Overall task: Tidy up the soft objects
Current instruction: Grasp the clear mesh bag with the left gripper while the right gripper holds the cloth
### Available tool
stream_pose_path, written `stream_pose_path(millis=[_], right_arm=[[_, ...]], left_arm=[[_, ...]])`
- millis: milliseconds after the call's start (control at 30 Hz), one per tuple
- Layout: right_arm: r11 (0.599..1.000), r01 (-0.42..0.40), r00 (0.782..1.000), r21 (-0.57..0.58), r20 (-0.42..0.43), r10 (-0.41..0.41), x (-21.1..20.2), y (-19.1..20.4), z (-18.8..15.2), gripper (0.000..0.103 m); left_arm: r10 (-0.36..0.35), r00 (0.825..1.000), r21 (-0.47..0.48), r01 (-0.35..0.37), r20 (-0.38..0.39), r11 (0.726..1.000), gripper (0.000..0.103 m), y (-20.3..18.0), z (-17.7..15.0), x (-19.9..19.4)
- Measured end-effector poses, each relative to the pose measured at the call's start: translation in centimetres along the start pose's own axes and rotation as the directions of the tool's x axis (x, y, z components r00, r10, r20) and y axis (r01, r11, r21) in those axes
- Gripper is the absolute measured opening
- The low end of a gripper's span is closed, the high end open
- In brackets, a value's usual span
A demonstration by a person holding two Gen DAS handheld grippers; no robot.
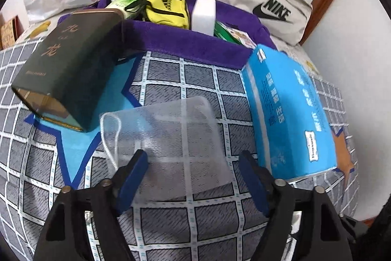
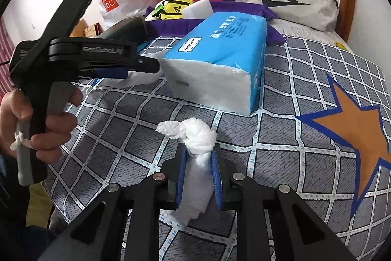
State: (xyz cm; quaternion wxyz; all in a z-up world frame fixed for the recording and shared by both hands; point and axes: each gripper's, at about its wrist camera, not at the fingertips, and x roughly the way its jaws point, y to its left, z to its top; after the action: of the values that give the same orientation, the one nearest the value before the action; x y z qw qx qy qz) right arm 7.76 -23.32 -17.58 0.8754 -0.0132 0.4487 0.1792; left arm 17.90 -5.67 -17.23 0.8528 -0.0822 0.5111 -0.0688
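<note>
right gripper [image 2: 198, 177]: clamped on knotted white cloth [image 2: 198, 138], near tissue pack [image 2: 215, 65], for stowing
left gripper [image 1: 193, 177]: jaws spread, straddling mesh pouch [image 1: 166, 138] beside tissue pack, lined up to grab

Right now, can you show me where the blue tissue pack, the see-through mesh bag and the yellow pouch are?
blue tissue pack [image 2: 220, 40]: right wrist view, on its blue top face.
mesh bag [image 1: 171, 138]: left wrist view, on the middle of the netting.
yellow pouch [image 1: 166, 6]: left wrist view, on its yellow front.

Black tongs [image 2: 199, 177] with blue pads [image 2: 180, 177], silver screws, grey handle.
</note>
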Motion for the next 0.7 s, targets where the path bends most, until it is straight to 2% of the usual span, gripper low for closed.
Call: stream_pose_path(millis=[67, 133, 233, 367, 433, 467, 500, 533, 567, 600, 633, 700], right_arm=[[1.000, -0.004, 1.000, 0.000, 0.002, 0.004, -0.1, 0.0, 0.0, 0.020], [1.000, -0.006, 1.000, 0.002, 0.002, 0.006, -0.1, 0.0, 0.0, 0.020], [1.000, -0.002, 1.000, 0.008, 0.003, 0.002, -0.4, -0.1, -0.1, 0.020], [1.000, 0.005, 1.000, 0.020, -0.002, -0.005, -0.6, -0.3, -0.2, 0.020], [1.000, 0.008, 1.000, 0.024, -0.003, -0.008, -0.8, -0.3, -0.4, 0.020], [1.000, 0.009, 1.000, 0.026, -0.002, -0.009, -0.8, -0.3, -0.5, 0.020], [1.000, 0.009, 1.000, 0.029, -0.005, -0.009, -0.9, -0.2, -0.6, 0.020], [1.000, 0.010, 1.000, 0.028, -0.006, -0.010, -0.9, -0.1, -0.6, 0.020], [1.000, 0.012, 1.000, 0.027, -0.005, -0.012, -1.0, 0.0, -0.6, 0.020], [1.000, 0.013, 1.000, 0.025, -0.003, -0.013, -1.1, 0.1, -0.6, 0.020], [1.000, 0.013, 1.000, 0.023, -0.002, -0.013, -1.2, 0.3, -0.6, 0.020], [1.000, 0.014, 1.000, 0.019, -0.002, -0.014, -1.3, 0.5, -0.6, 0.020]], left_arm=[[0.042, 0.999, 0.042, -0.042, -0.001, 0.998, 0.081, -0.8, 0.0, 0.5], [0.064, 0.998, 0.082, -0.063, -0.010, 0.995, 0.088, -1.5, 0.1, 1.0], [0.086, 0.996, 0.094, -0.084, -0.015, 0.992, 0.089, -1.7, 0.2, 1.2], [0.081, 0.997, 0.077, -0.079, -0.016, 0.994, 0.085, -1.2, 0.4, 1.2], [0.110, 0.994, 0.078, -0.108, -0.016, 0.991, 0.068, -1.0, 0.4, 0.9], [0.117, 0.993, 0.083, -0.116, -0.013, 0.990, 0.065, -0.8, 0.3, 0.7], [0.110, 0.994, 0.093, -0.109, -0.009, 0.990, 0.055, -0.6, 0.2, 0.5], [0.112, 0.994, 0.102, -0.111, -0.006, 0.989, 0.040, -0.4, 0.1, 0.3], [0.118, 0.993, 0.109, -0.117, -0.003, 0.987, 0.032, -0.2, 0.0, 0.1], [0.113, 0.994, 0.112, -0.112, -0.001, 0.987, 0.020, 0.0, 0.0, -0.1], [0.086, 0.996, 0.107, -0.085, -0.009, 0.991, 0.013, 0.5, 0.0, -0.3], [0.060, 0.998, 0.099, -0.058, -0.016, 0.993, 0.011, 1.1, -0.1, -0.6]])
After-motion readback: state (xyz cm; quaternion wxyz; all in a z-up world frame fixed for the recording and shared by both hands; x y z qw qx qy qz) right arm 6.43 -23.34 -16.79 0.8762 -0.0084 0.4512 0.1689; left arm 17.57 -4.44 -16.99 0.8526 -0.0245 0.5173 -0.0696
